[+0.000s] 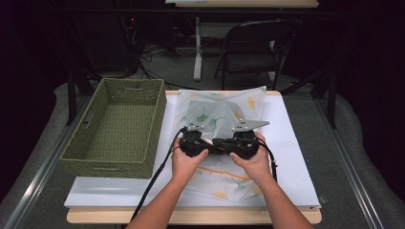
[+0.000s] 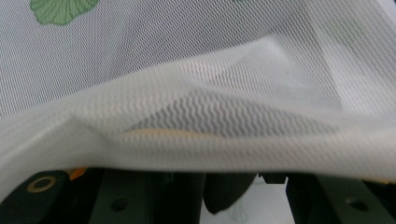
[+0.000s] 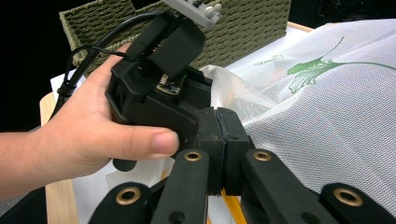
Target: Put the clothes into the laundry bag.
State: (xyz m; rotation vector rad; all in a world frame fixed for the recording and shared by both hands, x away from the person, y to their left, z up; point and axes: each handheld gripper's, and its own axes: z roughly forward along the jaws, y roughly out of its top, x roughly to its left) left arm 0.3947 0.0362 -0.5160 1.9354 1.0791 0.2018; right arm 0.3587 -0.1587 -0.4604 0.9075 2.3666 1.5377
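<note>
High view: you held both grippers together over the sheer white mesh cloth with green and yellow leaf prints (image 1: 224,112), mid-table. Right gripper (image 3: 219,135) was clamped shut on a fold; left gripper (image 1: 193,143), jaws hidden, state unclear. Folding looked partway done; woven green basket (image 1: 114,124) by the left edge was unfilled.

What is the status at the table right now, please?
Right tongs shut on cloth. Left tongs against cloth, grip unclear. Basket left, apart.

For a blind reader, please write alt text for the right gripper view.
The right hand-held gripper is shut on a white mesh cloth printed with green leaves. Beside it, a hand holds the left hand-held gripper; a green woven basket stands behind.
</note>
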